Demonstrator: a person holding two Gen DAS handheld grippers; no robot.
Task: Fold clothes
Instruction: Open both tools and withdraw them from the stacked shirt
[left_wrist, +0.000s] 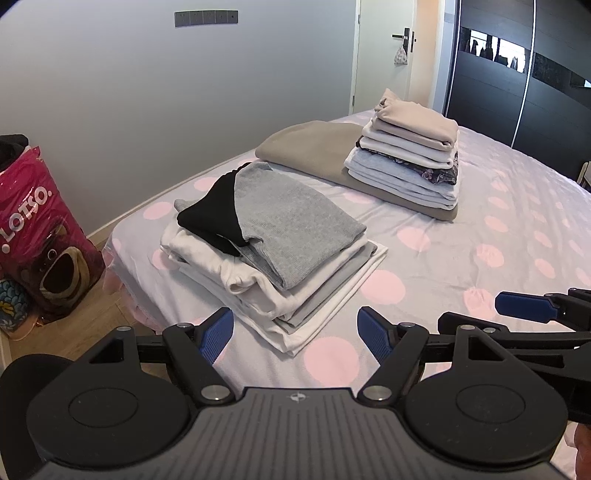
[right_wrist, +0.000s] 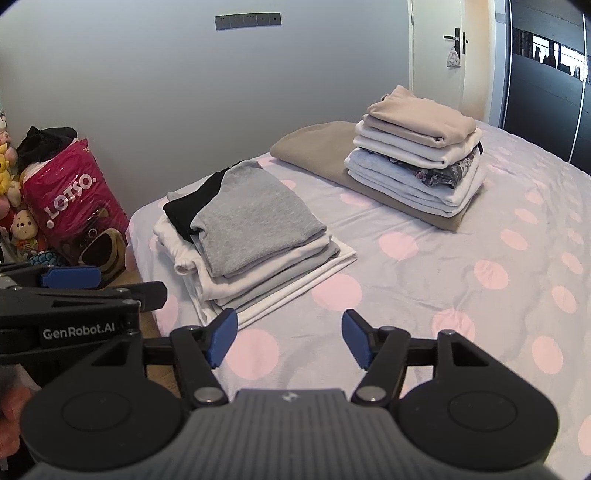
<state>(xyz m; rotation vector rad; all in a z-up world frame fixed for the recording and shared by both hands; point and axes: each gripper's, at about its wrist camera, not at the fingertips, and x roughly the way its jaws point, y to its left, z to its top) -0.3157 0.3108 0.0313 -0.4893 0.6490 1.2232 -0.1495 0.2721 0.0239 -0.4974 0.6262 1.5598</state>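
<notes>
Ahead of my left tongs (left_wrist: 295, 334) and right tongs (right_wrist: 289, 338), both spread wide and empty, the bed (right_wrist: 461, 288) lies bare: open passage forward and to the right. The near stack of folded clothes (right_wrist: 251, 240) blocks the left front, close to the bed's left edge. The far stack (right_wrist: 417, 166) sits on a beige blanket (right_wrist: 317, 147) beyond it; a clear strip of bedspread runs between the two stacks. Left of the bed, the floor gap is crowded by a pink Lotso bag (right_wrist: 77, 199) and plush toys (right_wrist: 22, 225) against the wall. My two tongs run side by side, near each other.
</notes>
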